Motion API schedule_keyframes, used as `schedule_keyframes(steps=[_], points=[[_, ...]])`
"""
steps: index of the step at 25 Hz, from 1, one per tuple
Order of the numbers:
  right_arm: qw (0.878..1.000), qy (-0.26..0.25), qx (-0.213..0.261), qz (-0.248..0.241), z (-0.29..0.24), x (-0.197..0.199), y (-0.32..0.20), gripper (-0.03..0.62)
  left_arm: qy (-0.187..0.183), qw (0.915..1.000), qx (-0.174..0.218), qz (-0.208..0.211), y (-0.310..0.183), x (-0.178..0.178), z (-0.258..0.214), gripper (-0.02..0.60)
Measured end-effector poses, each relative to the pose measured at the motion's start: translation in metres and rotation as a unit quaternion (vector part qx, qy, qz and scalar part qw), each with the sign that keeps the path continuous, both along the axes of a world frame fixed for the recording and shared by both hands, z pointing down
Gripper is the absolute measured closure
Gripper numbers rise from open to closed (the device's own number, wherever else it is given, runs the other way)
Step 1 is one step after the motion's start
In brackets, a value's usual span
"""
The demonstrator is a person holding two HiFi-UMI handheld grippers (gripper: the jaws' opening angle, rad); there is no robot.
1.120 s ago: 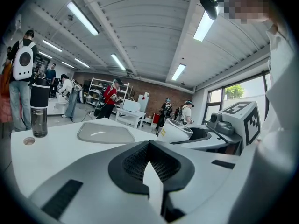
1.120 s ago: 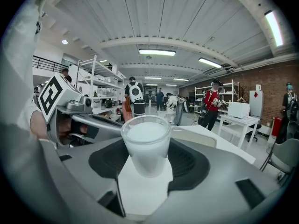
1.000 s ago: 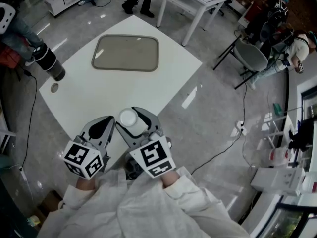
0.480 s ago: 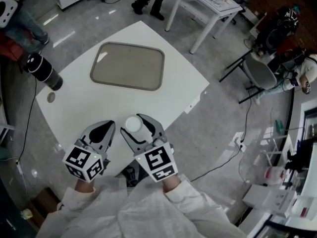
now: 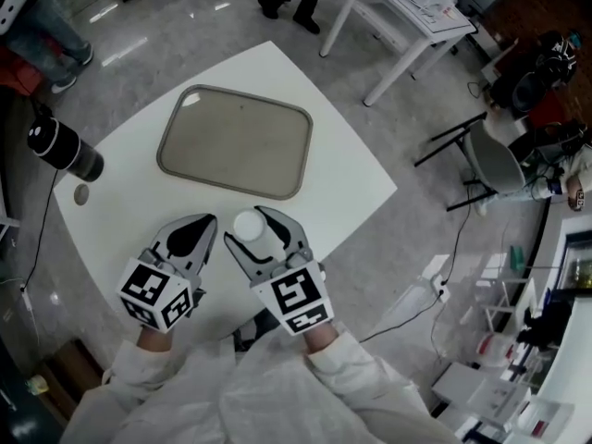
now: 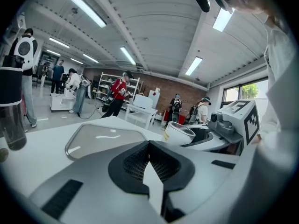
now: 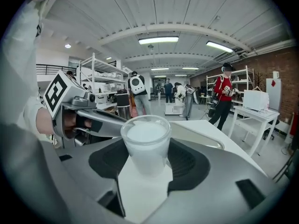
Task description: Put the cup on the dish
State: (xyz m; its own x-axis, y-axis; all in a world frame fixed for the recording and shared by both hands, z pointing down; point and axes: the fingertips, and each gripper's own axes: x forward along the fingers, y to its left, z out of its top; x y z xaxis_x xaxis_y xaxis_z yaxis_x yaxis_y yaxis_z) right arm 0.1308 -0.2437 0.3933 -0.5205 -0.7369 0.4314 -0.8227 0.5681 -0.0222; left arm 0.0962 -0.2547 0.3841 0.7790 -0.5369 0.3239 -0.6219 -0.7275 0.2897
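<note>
The cup (image 5: pixel 248 225) is a white, open-topped cup, upright between the jaws of my right gripper (image 5: pixel 252 228), which is shut on it over the near part of the white table (image 5: pixel 342 169). The right gripper view shows both pads pressing the cup (image 7: pixel 145 143) at its sides. The dish is a grey-brown rounded tray (image 5: pixel 236 140), lying empty just beyond the cup. My left gripper (image 5: pixel 207 222) hovers beside the right one, to its left, shut with nothing in it. Its pads meet in the left gripper view, with the tray (image 6: pixel 105 136) ahead and the cup (image 6: pixel 179 133) at the right.
A black-and-white bottle (image 5: pixel 63 150) stands at the table's left corner, with a small round disc (image 5: pixel 81 193) near it. Beyond the table are a second white table (image 5: pixel 407 3), a grey chair (image 5: pixel 490 160), floor cables and standing people.
Both grippers have moved forward across the table towards the tray, the right one carrying the cup. The tray now lies closer ahead of them. Jaws are unchanged.
</note>
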Motion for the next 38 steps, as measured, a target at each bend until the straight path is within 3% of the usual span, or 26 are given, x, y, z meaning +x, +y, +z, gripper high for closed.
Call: schedule_keyframes(steps=[25, 38], points=[[0.997, 0.009, -0.026, -0.068, 0.056, 0.008, -0.167, 0.33, -0.026, 0.999, -0.016, -0.033, -0.152, 0.02, 0.044, 0.575], [0.997, 0.016, -0.021, -0.067, 0.092, -0.001, -0.213, 0.33, -0.039, 0.9963, -0.055, -0.052, -0.177, 0.007, 0.085, 0.575]])
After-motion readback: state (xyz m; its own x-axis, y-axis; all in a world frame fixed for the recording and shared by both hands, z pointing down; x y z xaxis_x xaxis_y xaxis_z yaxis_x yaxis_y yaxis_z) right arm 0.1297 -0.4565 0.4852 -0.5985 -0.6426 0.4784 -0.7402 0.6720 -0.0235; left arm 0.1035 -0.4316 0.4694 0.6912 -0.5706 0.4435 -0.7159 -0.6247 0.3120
